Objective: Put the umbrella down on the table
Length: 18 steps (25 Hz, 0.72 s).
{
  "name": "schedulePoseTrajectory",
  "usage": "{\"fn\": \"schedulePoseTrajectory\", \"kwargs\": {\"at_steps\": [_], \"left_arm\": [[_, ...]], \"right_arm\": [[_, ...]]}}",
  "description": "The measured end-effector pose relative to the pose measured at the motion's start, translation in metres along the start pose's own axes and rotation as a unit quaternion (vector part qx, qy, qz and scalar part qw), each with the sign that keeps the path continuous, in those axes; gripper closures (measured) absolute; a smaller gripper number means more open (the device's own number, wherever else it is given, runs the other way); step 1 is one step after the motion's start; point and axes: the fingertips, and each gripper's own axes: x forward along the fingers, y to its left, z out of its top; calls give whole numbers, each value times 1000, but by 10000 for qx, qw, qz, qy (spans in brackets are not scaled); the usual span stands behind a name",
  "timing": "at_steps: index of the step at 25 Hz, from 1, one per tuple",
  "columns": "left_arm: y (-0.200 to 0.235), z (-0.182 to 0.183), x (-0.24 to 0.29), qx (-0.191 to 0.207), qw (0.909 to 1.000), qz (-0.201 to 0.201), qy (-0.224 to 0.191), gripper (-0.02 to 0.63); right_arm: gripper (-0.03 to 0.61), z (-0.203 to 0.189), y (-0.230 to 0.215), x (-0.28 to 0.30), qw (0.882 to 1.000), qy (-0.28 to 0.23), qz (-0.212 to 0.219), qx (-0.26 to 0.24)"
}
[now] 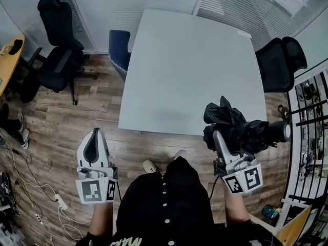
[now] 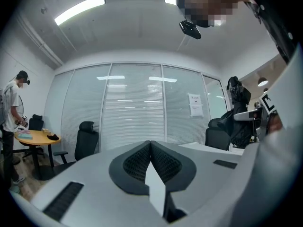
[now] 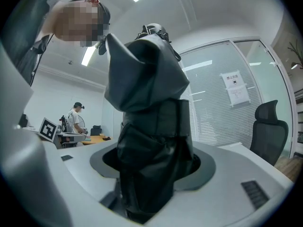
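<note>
The person stands at the near edge of a white desk (image 1: 189,70), with one gripper in each hand. The right gripper (image 1: 225,138) holds a folded black umbrella (image 1: 233,123). In the right gripper view its jaws stand wide and are clamped on the wrapped cloth of the umbrella (image 3: 147,103), which fills the space between them and rises above the right gripper (image 3: 154,161). In the head view the umbrella lies across these jaws, with its thick handle end (image 1: 279,131) pointing to the right. It is in the air at the near right corner of the desk. Its crumpled cloth end overlaps the desk edge in that view, and the rest is over the wooden floor (image 1: 66,122). It is not lying on the desk.

The left gripper (image 1: 95,136) is at the left of the person, over the floor and apart from the desk. In the left gripper view its jaws are together, pad against pad, with nothing between them (image 2: 150,148).

A blue chair (image 1: 119,47) stands at the far left corner of the desk, and a black office chair (image 1: 281,58) stands at its right side. Another person (image 2: 12,112) stands far off beside a round wooden desk (image 2: 38,137).
</note>
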Motion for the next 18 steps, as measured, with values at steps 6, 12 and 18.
{"fn": "schedulePoseTrajectory", "kwargs": {"at_steps": [6,12,18], "left_arm": [[1,-4,7,-60,9999,-57,59,598],[1,-4,24,-37,9999,-72,61,598],[15,-2,89,-30,9998,-24,183,598]], "right_arm": [[279,-6,2,10,10000,83,-13,11],[279,-11,-8,32,10000,89,20,-6],[281,-19,-39,104,9995,284,123,-80]]}}
